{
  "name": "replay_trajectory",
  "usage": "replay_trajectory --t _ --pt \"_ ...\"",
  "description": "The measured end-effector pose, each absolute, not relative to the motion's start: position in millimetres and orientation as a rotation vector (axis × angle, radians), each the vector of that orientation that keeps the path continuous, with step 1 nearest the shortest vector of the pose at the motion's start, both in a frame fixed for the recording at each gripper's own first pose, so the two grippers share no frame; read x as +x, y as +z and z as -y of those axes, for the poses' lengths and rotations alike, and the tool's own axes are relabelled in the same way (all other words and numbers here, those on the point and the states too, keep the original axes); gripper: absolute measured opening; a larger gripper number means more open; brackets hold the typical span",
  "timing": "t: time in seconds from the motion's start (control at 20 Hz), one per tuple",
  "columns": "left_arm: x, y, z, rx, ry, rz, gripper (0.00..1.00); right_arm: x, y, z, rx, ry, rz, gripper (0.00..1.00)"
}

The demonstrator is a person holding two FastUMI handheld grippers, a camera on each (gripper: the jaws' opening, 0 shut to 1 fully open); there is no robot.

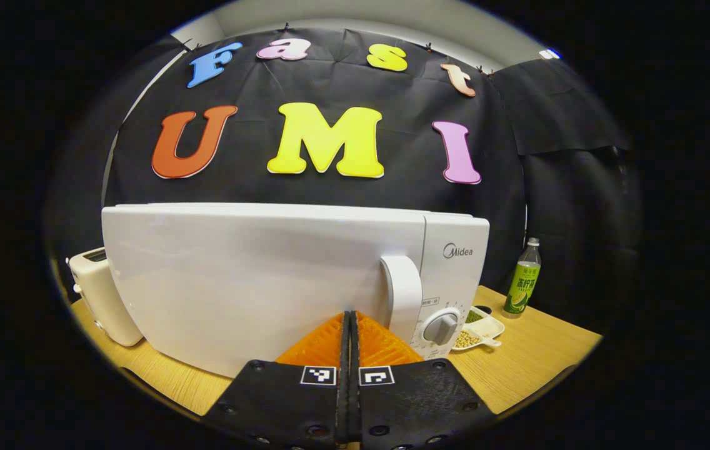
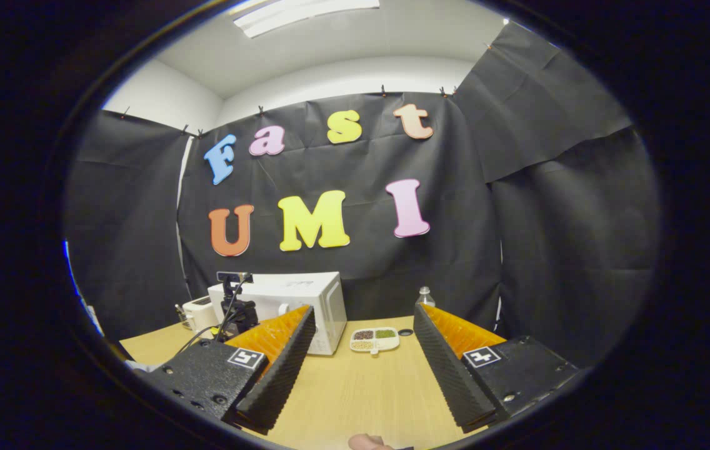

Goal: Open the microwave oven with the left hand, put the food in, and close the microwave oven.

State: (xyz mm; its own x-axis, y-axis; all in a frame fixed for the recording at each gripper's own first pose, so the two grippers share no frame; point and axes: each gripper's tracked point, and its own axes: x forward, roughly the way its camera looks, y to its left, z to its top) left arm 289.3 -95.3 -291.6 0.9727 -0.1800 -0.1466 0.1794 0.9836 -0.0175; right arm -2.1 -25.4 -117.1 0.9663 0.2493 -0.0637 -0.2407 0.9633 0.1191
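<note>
Two grippers: your left gripper [image 1: 350, 325], jaws together, sits close before the microwave [image 1: 255, 281] door, beside its handle [image 1: 404, 300], perhaps touching; your right gripper [image 2: 361, 350], jaws apart, hangs over bare table [image 2: 355, 394], food tray [image 2: 375, 339] well ahead.

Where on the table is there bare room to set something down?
Bare table lies in front of the microwave oven and the divided snack tray, between the right gripper's open fingers. It is crowded at the back: toaster, microwave oven, tray and bottle stand in a row.
</note>
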Motion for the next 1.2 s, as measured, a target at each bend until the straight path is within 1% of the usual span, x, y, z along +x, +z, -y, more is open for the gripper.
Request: replay_trajectory --t 0.1,0.2,0.25,0.3,0.35,0.4,0.45,0.5,0.55,0.6,0.65,0.7,0.75,0.8,0.85,0.9,0.95,1.0,1.05,1.1,1.15,1.2 --pt "286 -299 97 0.011 -0.185 -0.180 0.00 -4 -119 24 0.117 0.253 -0.091 1.00" --pt "275 -295 97 0.037 -0.192 -0.183 0.03 -7 -121 24 0.118 0.252 -0.097 1.00" --pt "268 -290 98 0.051 -0.194 -0.170 0.03 -9 -120 24 0.123 0.248 -0.097 0.91" --pt "260 -284 98 0.057 -0.195 -0.160 0.03 -10 -119 23 0.127 0.247 -0.099 0.91" --pt "251 -279 99 0.050 -0.194 -0.158 0.11 -13 -120 20 0.127 0.250 -0.104 0.91" --pt "240 -275 102 0.032 -0.203 -0.163 0.16 -15 -120 17 0.127 0.252 -0.108 1.00" --pt "227 -271 106 0.009 -0.216 -0.174 0.32 -16 -119 15 0.129 0.252 -0.109 0.91" --pt "213 -266 105 0.001 -0.203 -0.186 0.50 -18 -119 14 0.130 0.252 -0.111 0.91" --pt "201 -257 103 0.006 -0.188 -0.189 0.75 -22 -118 11 0.136 0.257 -0.113 1.00" --pt "188 -249 98 0.020 -0.162 -0.187 0.89 -26 -117 9 0.145 0.264 -0.113 0.92" --pt "175 -237 93 0.036 -0.143 -0.179 0.89 -31 -115 7 0.152 0.268 -0.112 0.92" --pt "162 -227 90 0.038 -0.124 -0.176 0.89 -34 -113 8 0.153 0.265 -0.110 1.00" --pt "149 -219 87 0.027 -0.112 -0.184 0.93 -37 -111 11 0.145 0.257 -0.104 0.91" --pt "134 -209 88 0.004 -0.113 -0.190 0.96 -41 -107 12 0.136 0.251 -0.097 0.91" --pt "120 -197 86 -0.011 -0.107 -0.197 0.88 -44 -103 11 0.131 0.249 -0.088 0.91" --pt "107 -185 82 -0.020 -0.095 -0.200 0.97 -49 -97 9 0.133 0.254 -0.080 0.91" --pt "94 -170 78 -0.023 -0.086 -0.195 0.97 -53 -91 9 0.143 0.257 -0.069 0.91" --pt "80 -156 74 -0.019 -0.076 -0.189 0.97 -55 -86 8 0.150 0.255 -0.057 1.00" --pt "67 -140 69 -0.013 -0.061 -0.179 0.97 -57 -82 9 0.149 0.253 -0.050 1.00" --pt "54 -123 64 -0.002 -0.048 -0.164 0.96 -59 -77 9 0.143 0.249 -0.042 0.91" --pt "41 -108 59 0.013 -0.027 -0.157 0.96 -60 -73 8 0.136 0.246 -0.034 1.00" --pt "27 -92 53 0.027 -0.008 -0.138 0.96 -63 -68 7 0.129 0.246 -0.027 0.91"
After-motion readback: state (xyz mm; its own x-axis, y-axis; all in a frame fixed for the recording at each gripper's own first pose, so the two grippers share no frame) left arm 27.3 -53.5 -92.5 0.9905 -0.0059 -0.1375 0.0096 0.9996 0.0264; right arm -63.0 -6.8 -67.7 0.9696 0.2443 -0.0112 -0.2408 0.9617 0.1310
